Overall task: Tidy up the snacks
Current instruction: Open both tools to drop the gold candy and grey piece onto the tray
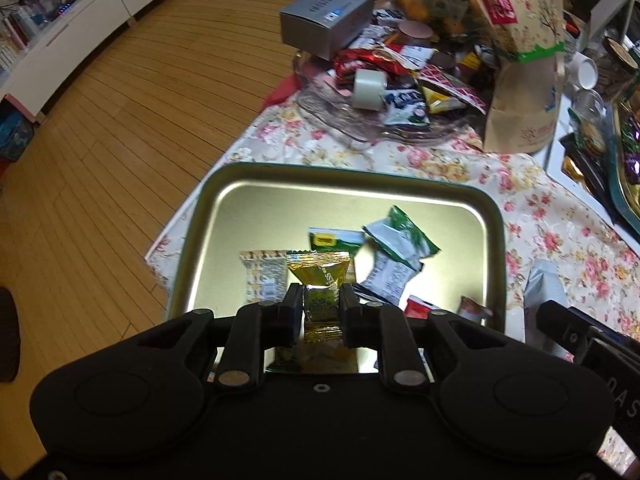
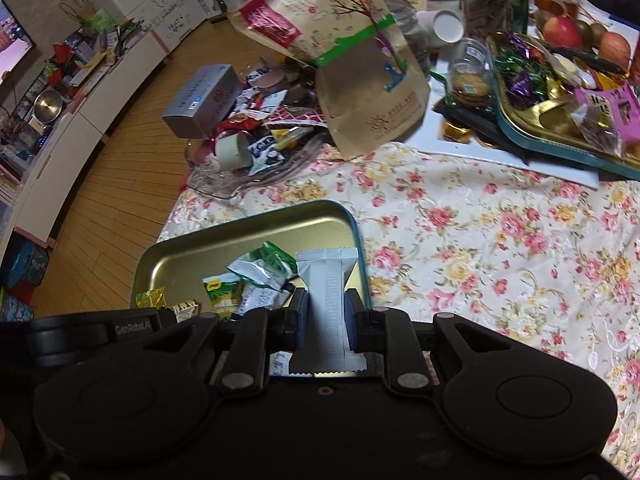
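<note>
"GenRobot.AI" on the left gripper's black body [image 2: 80,332], other package print too blurred to read

Both wrist cams close, steeply down; share gold tray [image 1: 494,216] [image 2: 356,224].

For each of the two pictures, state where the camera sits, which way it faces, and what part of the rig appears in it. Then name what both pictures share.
Left wrist: on the left gripper, facing down at the gold tray; its fingers clamp a yellow snack packet.
Right wrist: on the right gripper, facing down over the tray's right edge; its fingers clamp a white packet; the other gripper shows at left.
Shared: the tray, brown paper bag, grey box.
</note>
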Motion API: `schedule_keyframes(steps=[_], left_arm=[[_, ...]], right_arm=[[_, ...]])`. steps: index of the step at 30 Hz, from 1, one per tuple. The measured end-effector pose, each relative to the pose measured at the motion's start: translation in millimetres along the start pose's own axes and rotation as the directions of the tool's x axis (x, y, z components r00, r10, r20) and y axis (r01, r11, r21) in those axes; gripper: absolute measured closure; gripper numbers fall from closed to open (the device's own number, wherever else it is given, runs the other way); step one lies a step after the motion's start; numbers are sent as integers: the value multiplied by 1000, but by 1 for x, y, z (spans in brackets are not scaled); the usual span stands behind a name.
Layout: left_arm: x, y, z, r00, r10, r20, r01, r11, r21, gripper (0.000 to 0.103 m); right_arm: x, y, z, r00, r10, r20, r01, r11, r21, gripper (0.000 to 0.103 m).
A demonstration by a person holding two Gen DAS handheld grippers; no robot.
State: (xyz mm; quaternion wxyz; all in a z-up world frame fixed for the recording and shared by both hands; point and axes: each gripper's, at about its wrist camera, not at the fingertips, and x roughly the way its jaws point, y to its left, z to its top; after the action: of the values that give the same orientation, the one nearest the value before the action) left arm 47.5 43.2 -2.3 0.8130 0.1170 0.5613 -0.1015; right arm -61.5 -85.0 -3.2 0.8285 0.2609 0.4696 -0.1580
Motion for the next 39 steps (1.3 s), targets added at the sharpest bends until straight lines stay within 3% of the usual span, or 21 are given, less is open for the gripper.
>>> schedule_keyframes(steps=[3, 5, 11, 17, 24, 27, 31, 36, 39], left_arm=[[0, 8, 3, 1000, -4, 4, 4, 1000, -17, 76], [-1, 13, 4, 1000, -12, 7, 12, 999, -31, 69], [-2, 22, 4, 1000, 12, 22, -10, 999, -51, 69], [7, 25, 1, 1000, 9, -23, -10, 999, -51, 69], [8, 26, -1, 999, 9, -37, -11, 999, -45, 69], [8, 26, -2, 999, 9, -35, -11, 999, -41, 69], [7, 25, -2, 999, 11, -31, -12, 999, -36, 69], [5, 23, -4, 1000, 15, -20, -16, 1000, -23, 69], [5, 21, -7, 1000, 21, -17, -21, 1000, -15, 69]], right_arm=[[2, 8, 0, 1000, 4, 4, -4, 1000, -19, 82], [4, 13, 0, 1000, 3, 1, -3, 999, -32, 82], [13, 25, -2, 1000, 13, -26, -14, 999, -44, 82], [22, 32, -2, 999, 4, -32, -6, 998, -56, 81], [18, 39, 0, 1000, 22, 9, -21, 997, -75, 80], [15, 40, 1, 999, 25, 30, -23, 997, -75, 71], [16, 39, 2, 1000, 8, 29, -5, 997, -82, 51], [22, 40, -2, 999, -47, 27, 50, 991, -126, 50], [22, 42, -8, 994, -97, 44, 103, 981, -162, 42]])
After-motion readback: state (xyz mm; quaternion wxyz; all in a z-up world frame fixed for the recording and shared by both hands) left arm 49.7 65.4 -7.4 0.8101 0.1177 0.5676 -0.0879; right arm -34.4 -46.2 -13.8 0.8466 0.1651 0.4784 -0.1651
